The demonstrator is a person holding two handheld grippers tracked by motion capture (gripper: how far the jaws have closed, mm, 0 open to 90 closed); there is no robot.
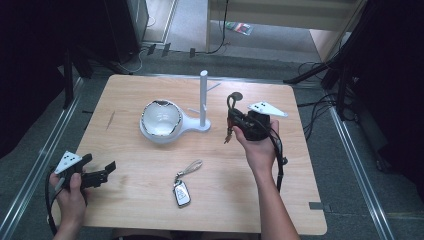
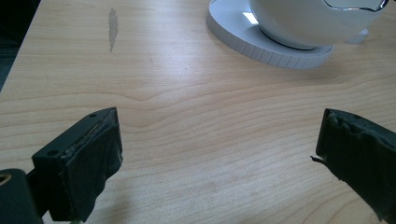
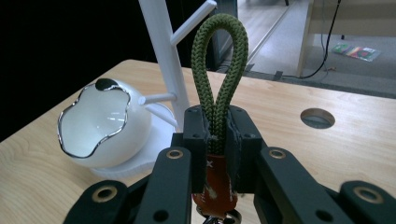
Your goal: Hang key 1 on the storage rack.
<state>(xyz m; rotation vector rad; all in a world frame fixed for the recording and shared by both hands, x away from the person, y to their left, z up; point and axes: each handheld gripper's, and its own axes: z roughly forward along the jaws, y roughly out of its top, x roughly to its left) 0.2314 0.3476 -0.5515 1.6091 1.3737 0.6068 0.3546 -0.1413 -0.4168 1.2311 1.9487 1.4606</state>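
Observation:
My right gripper (image 1: 234, 119) (image 3: 217, 140) is held above the table's right half, shut on a green braided cord loop (image 3: 219, 60) (image 1: 232, 101) that stands up from its jaws. An orange tag and a metal ring hang below the pads. Just left of it rises a white post (image 1: 203, 97) (image 3: 161, 51) with side pegs, joined to a white bowl (image 1: 160, 119) (image 3: 100, 126) with a wavy silver rim. My left gripper (image 1: 102, 167) (image 2: 217, 158) rests near the table's front left corner, open, with bare wood between its fingers (image 2: 88, 158). It points toward the bowl's base (image 2: 271, 46).
A car key fob (image 1: 182, 192) with a grey strap (image 1: 190, 167) lies at the front middle of the wooden table (image 1: 125, 95). A round hole (image 3: 317, 118) is cut in the tabletop near the far right. Cables and dark stands line the floor around the table.

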